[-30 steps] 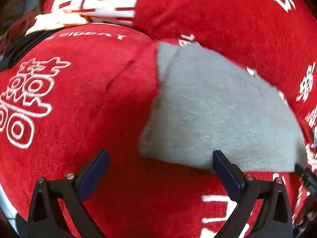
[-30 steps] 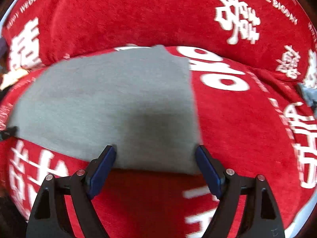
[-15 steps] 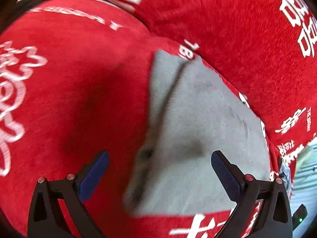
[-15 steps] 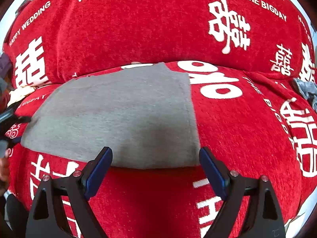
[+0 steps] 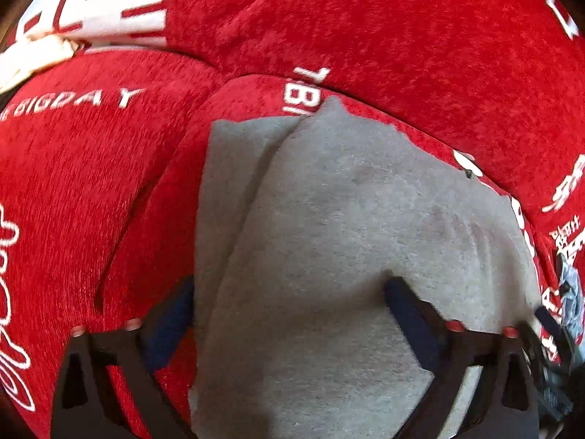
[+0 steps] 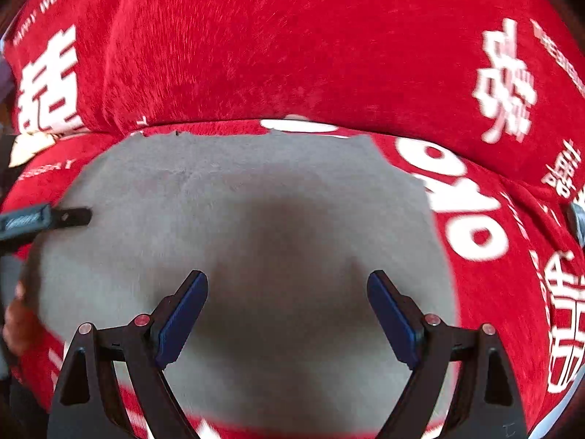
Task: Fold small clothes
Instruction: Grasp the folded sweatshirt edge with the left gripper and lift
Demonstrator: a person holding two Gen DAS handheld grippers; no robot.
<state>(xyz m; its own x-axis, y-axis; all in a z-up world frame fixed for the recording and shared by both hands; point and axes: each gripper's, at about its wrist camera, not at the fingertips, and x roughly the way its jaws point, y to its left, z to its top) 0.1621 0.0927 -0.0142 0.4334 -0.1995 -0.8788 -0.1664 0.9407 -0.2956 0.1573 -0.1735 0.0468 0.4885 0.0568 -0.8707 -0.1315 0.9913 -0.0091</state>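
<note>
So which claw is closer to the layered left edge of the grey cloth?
Left. The left claw spans that edge of the grey cloth, one finger over the red cover beside it. The right claw is over the cloth's middle, further right.

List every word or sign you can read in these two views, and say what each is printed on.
"BIGDAY": red sofa cover, left wrist view, start cut off.
"WEDDIN": same cover, right wrist view, top left, cut off.
Large white Chinese characters: same cover, too blurred to read.
Grey garment: no print visible.
</note>
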